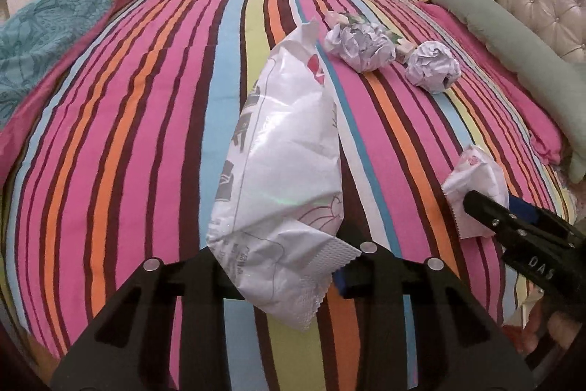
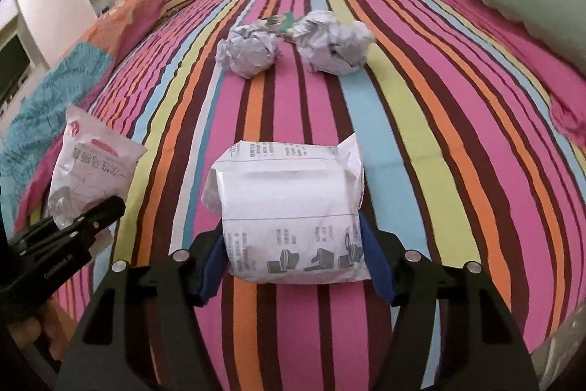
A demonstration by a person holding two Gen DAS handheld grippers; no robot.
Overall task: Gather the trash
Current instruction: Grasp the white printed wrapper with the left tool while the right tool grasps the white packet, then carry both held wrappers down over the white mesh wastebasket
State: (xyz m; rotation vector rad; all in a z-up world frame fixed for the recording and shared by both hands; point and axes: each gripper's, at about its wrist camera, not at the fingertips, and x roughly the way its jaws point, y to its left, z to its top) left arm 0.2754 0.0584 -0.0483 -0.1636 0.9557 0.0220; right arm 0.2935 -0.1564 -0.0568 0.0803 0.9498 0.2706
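Striped bed (image 2: 421, 141): left tongs (image 1: 282, 262) and right tongs (image 2: 293, 251) each pinch a white wrapper (image 1: 282, 149) (image 2: 293, 207); slick film may slip free.

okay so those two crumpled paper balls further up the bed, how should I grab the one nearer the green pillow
Take the crumpled paper ball across its middle, from above, fingers either side. It's roughly round and lies apart from the other ball, but a small green-printed scrap sits close behind, so closing left-to-right should avoid it.
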